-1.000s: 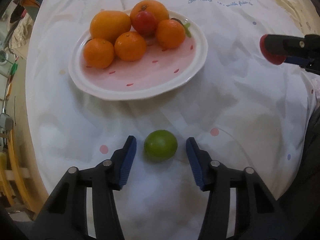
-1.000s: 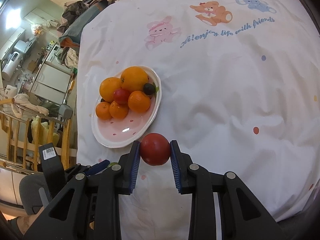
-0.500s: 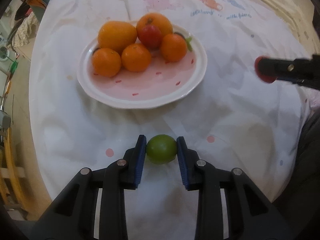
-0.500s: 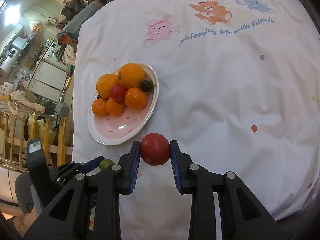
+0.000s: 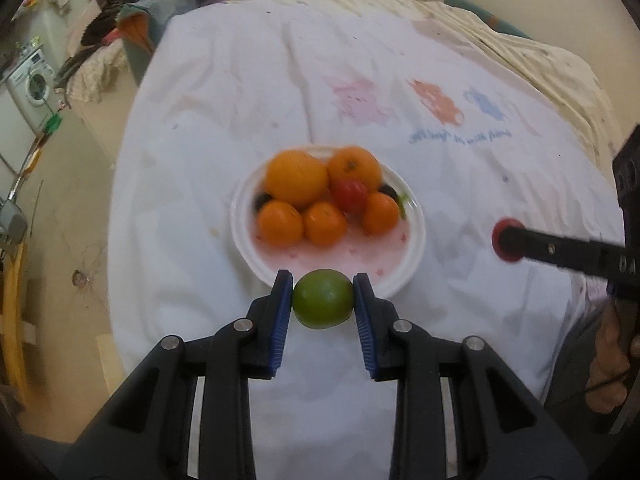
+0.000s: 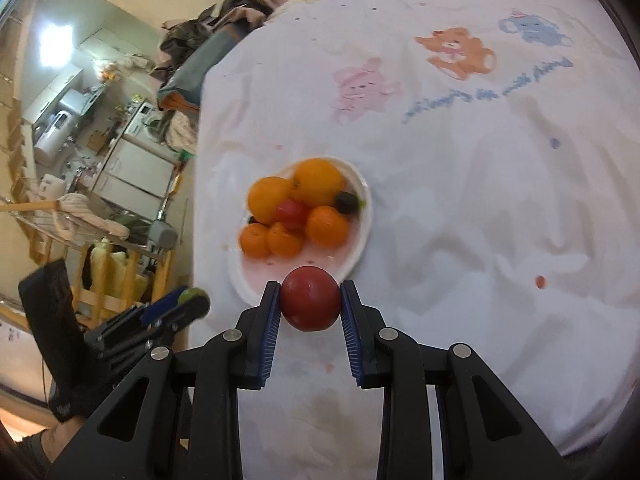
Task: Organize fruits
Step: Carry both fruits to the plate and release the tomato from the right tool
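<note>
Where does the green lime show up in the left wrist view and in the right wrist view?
Left wrist: the green lime sits low centre, clamped between the left gripper's blue pads, in front of the plate's near rim.
Right wrist: only a sliver of the green lime shows at lower left, in the left gripper seen side-on.
Shared landmark: the pink-and-white plate of oranges.
</note>
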Motion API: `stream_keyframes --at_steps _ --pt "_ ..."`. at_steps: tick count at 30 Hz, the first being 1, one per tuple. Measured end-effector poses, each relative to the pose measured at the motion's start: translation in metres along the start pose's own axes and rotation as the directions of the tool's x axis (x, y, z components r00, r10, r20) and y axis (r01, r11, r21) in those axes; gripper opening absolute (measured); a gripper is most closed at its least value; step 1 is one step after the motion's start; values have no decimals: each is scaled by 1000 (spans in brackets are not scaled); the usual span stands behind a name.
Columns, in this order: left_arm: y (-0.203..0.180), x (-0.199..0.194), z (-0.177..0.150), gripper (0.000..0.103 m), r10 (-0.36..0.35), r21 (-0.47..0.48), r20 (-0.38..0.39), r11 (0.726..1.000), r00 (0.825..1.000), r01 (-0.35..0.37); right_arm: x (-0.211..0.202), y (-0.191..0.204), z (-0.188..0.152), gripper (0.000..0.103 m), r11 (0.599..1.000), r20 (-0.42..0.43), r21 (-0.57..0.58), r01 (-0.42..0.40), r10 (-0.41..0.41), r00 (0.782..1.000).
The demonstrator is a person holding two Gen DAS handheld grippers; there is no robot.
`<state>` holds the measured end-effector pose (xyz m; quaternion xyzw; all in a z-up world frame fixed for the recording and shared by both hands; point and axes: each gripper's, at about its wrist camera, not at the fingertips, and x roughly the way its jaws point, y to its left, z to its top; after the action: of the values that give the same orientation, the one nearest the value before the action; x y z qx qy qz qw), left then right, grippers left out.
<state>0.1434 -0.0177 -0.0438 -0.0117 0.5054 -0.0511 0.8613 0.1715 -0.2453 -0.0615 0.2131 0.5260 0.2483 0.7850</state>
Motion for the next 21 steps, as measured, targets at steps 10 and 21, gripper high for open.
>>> stream_keyframes --at_steps 10,21 --pt "16 26 17 27 0 -51 -44 999 999 -2 37 1 17 31 996 -60 26 -83 84 995" --pt "16 65 16 27 -6 -88 -115 996 993 -4 88 -8 27 33 989 -158 100 -110 125 979"
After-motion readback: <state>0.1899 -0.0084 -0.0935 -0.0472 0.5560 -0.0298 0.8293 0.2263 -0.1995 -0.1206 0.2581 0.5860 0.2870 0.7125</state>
